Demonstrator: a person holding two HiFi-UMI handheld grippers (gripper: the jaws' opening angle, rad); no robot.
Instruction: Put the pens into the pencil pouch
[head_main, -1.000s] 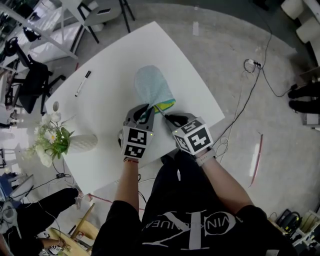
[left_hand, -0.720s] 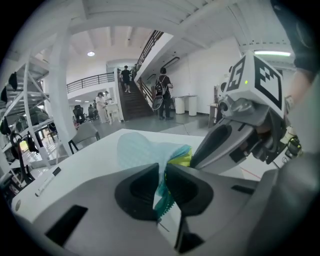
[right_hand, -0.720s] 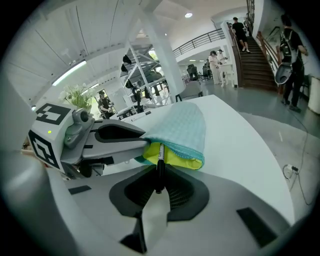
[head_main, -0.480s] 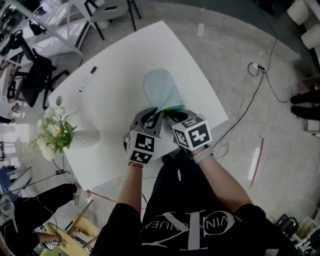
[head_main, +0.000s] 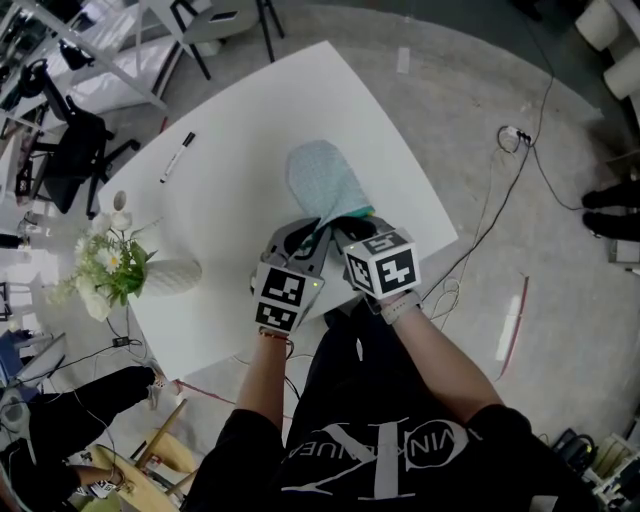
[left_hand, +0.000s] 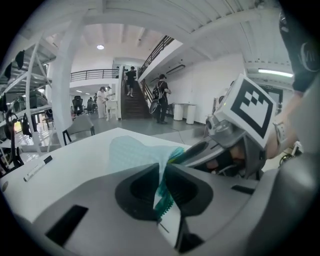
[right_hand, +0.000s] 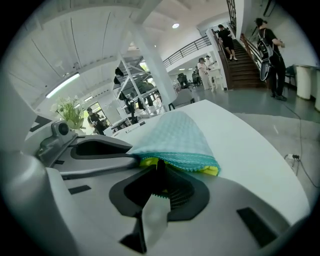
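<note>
One pen (head_main: 177, 157) lies far from one pouch (head_main: 325, 180), and the left gripper (head_main: 303, 234) and right gripper (head_main: 346, 229) both pinch its edge.

Your pouch (head_main: 322, 178) lies mid-way across the surface (head_main: 240, 120); the pen (head_main: 177, 157) lies well to its left, the flower vase (head_main: 170, 277) left, nearer you.

Bright, even overhead light nearly bleaches the white table (head_main: 250, 130); shadows are faint. A ceiling lamp (left_hand: 100, 47) glares mildly. Both gripper views bow hard toward dark round edges, with left gripper (left_hand: 162, 172) and right gripper (right_hand: 159, 167) soft up close.
</note>
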